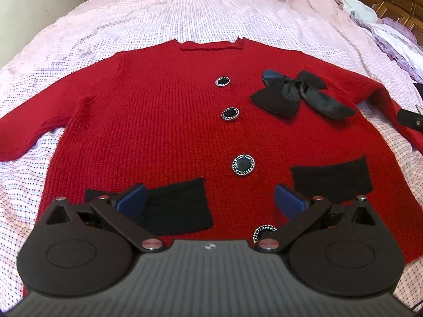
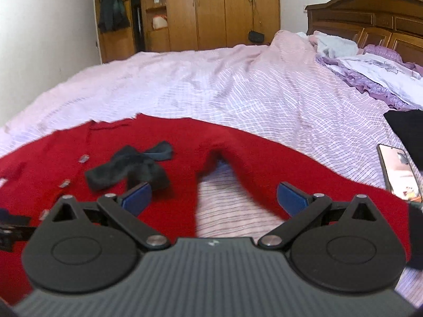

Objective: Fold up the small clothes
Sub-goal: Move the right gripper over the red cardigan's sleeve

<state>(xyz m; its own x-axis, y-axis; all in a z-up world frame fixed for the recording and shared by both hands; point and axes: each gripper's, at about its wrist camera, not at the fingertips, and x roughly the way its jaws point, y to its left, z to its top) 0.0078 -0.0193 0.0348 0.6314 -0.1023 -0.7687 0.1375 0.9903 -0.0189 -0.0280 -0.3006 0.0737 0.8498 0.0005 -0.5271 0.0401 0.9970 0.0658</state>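
A small red knitted cardigan [image 1: 158, 121] lies flat, front up, on the bed, sleeves spread to both sides. It has round black buttons [image 1: 243, 165] down the middle, a black bow [image 1: 298, 92] at the chest and two black pockets [image 1: 182, 206]. My left gripper [image 1: 210, 200] hovers open over the hem, between the pockets, holding nothing. In the right wrist view the cardigan [image 2: 169, 137] shows its right sleeve and armpit, with the bow [image 2: 132, 169] at left. My right gripper [image 2: 214, 198] is open above the armpit gap, with nothing between its fingers.
The bed is covered by a pink checked sheet [image 1: 185, 15]. Pillows and bunched linen [image 2: 375, 74] lie at the right by the wooden headboard [image 2: 370, 18]. A phone [image 2: 396, 171] and a black garment [image 2: 407, 129] rest at the right. Wardrobes [image 2: 224, 10] stand beyond.
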